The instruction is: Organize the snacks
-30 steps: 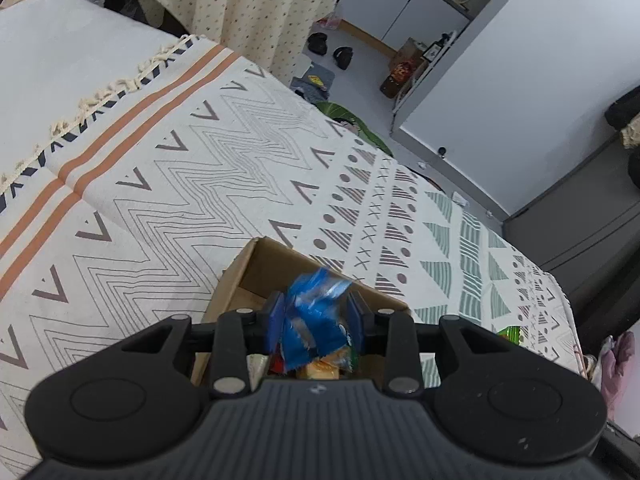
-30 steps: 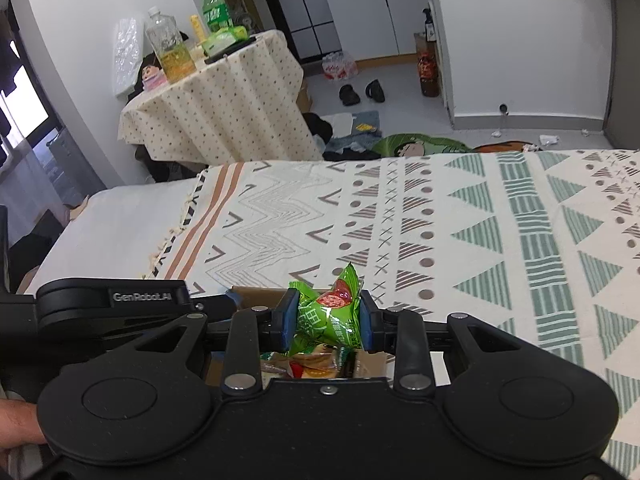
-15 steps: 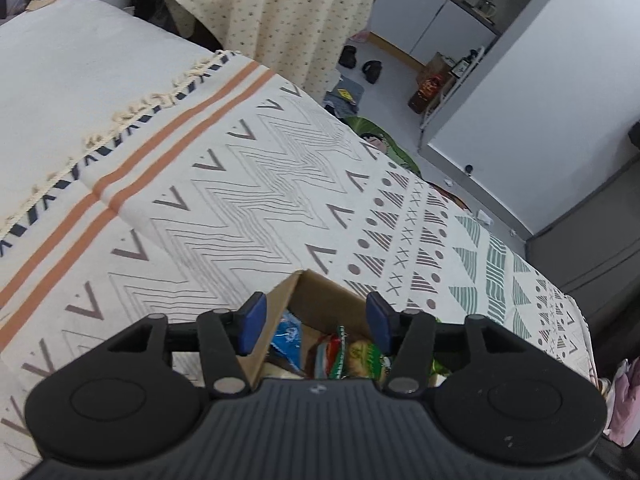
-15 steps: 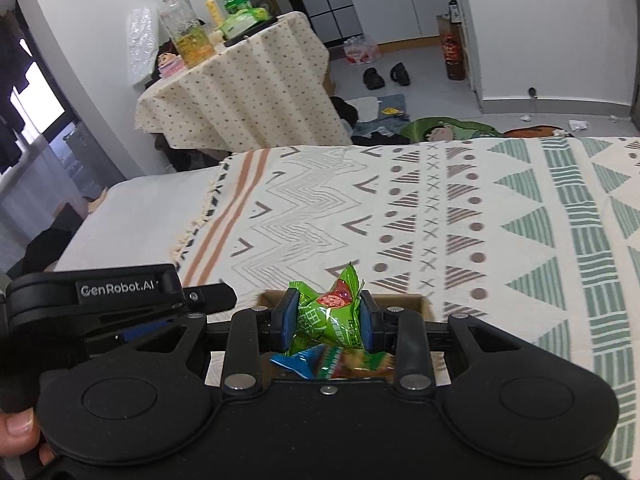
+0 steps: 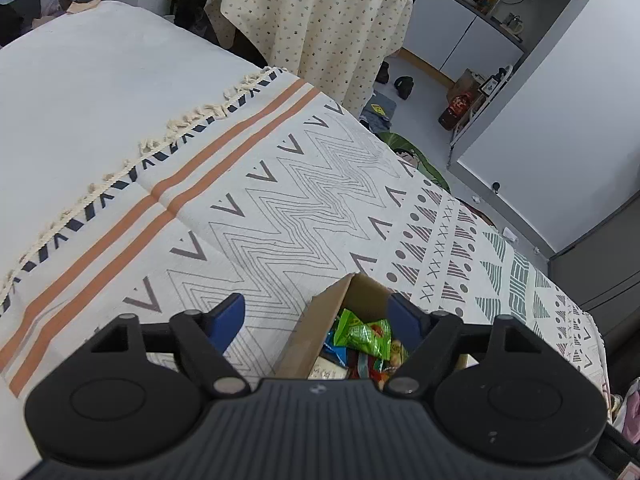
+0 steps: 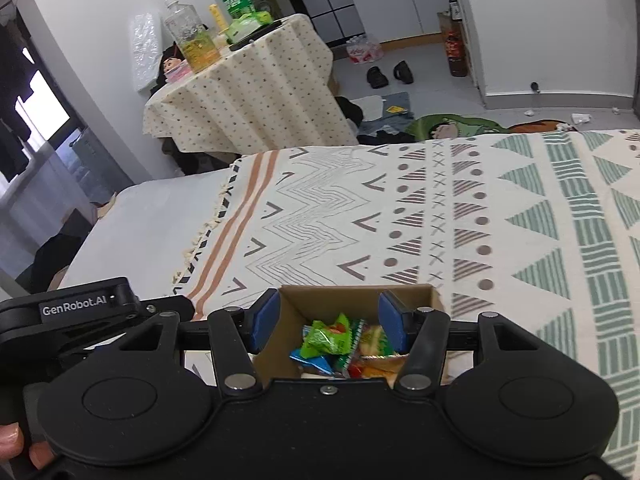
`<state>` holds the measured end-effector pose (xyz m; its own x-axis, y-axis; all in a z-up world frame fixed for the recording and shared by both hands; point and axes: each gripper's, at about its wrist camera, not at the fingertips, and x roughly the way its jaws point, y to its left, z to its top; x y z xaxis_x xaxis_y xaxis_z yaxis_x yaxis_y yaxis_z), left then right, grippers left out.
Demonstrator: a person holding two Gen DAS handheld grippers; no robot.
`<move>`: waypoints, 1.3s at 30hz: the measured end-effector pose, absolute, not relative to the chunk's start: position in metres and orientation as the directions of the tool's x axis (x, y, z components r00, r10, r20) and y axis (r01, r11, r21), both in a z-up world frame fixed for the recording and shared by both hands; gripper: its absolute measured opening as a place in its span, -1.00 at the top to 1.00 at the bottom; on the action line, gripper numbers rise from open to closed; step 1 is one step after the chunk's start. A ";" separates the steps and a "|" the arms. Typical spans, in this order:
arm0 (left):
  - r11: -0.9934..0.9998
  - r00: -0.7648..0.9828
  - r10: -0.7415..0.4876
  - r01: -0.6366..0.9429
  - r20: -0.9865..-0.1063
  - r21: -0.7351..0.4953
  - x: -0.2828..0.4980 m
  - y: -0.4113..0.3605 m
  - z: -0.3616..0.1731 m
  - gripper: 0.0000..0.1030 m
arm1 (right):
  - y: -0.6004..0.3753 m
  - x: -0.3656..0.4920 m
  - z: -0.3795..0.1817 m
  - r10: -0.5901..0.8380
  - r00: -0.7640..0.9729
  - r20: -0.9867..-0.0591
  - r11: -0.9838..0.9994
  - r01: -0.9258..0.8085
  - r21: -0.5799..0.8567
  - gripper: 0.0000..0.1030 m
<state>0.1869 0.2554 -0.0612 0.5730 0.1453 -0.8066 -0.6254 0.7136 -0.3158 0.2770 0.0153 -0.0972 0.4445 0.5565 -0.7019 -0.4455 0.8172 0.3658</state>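
Plainly, both grippers hung spread and empty, the right gripper (image 6: 328, 326) directly over the cardboard box (image 6: 434, 294) of snacks (image 6: 326, 338), the left gripper (image 5: 318, 320) beside it.

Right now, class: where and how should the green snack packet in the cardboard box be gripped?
Grip the green packet by its crimped upper end, coming straight down from above. It lies on top of the pile, and the cardboard box walls block any sideways approach.
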 end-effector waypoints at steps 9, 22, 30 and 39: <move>0.759 0.579 0.133 -0.581 -0.805 -0.292 0.173 0.230 -0.046 -0.69 | -0.008 0.259 -0.083 0.549 0.463 -0.696 0.825 -0.434 0.362 -0.06; 0.826 0.590 0.144 -0.514 -0.795 -0.231 0.148 0.179 -0.024 -0.82 | -0.060 0.231 -0.061 0.536 0.508 -0.674 0.839 -0.410 0.358 -0.23; 0.865 0.599 0.118 -0.454 -0.792 -0.214 0.142 0.143 -0.017 -0.89 | -0.100 0.217 -0.047 0.510 0.547 -0.663 0.856 -0.398 0.330 -0.60; 0.897 0.615 0.116 -0.402 -0.780 -0.184 0.134 0.105 -0.007 -0.99 | -0.140 0.209 -0.033 0.483 0.587 -0.650 0.875 -0.361 0.324 -0.99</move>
